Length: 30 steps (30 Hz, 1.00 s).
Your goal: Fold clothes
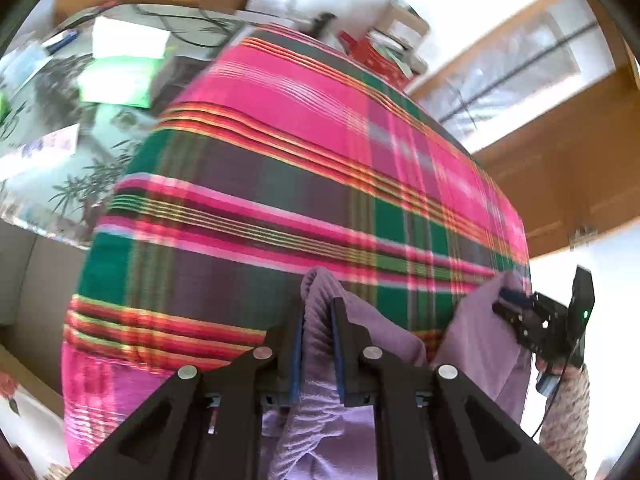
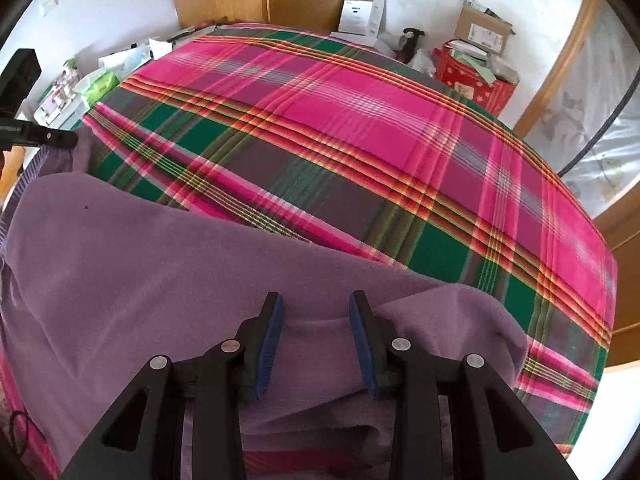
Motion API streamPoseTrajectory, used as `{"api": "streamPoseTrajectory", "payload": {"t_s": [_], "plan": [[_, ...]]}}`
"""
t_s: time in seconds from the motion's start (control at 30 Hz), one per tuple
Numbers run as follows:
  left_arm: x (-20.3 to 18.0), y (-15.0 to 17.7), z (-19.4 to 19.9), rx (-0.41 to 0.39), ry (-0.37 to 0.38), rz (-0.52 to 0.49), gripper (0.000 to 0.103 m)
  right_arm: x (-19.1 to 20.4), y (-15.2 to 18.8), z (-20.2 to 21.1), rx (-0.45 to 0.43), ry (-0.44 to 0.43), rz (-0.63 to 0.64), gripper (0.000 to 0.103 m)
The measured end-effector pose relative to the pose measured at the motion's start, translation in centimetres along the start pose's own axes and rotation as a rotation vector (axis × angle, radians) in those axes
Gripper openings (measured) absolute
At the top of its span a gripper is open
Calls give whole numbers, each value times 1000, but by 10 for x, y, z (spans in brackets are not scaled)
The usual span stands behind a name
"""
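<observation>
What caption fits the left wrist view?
Left gripper pinching a ribbed edge of the purple garment above the plaid bedcover, right gripper at the right.

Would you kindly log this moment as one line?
left tool: pinching purple garment | right tool: open over garment | plaid cloth: underneath

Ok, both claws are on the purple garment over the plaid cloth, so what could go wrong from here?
1. The left claw pinches only a narrow ribbed fold of the purple garment; a pull could slip it free.
2. The right claw stands open with fabric merely between its pads, so that side may stay behind.
3. The plaid cloth lies directly underneath and could get pinched along.
</observation>
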State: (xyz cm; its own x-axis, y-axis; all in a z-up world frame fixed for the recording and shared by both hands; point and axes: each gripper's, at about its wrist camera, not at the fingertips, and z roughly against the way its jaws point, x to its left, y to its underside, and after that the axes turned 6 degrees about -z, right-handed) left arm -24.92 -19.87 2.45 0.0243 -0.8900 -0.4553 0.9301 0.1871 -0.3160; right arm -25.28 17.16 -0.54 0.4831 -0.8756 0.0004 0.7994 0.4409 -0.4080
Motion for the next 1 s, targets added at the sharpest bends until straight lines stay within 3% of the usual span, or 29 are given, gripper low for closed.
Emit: {"api": "streamPoseTrajectory", "payload": {"t_s": [0.17,0.3,0.5,0.67,0.7,0.77,0.8,1.0], "plan": [[18,2,6,-25,-18,52,13,-5,-3,5,-57,58,-17,36],[23,3,7,-27,-23,61,13,-8,-3,-1,-34,76,-2,37],[25,4,5,-24,-27,67,13,-20,-3,-4,-44,44,-35,49],[23,3,6,-29,-32,71,13,-28,1,-4,-44,-3,-82,48],[23,3,6,-31,-34,72,13,-27,2,-4,-47,-3,-76,43],[23,2,6,-35,-40,73,13,-27,4,-2,-51,-7,-77,23],[23,2,6,-37,-41,75,13,-30,5,-1,-54,-3,-83,5],[24,0,7,-54,-61,89,13,-41,19,14,-117,41,-107,0]]}}
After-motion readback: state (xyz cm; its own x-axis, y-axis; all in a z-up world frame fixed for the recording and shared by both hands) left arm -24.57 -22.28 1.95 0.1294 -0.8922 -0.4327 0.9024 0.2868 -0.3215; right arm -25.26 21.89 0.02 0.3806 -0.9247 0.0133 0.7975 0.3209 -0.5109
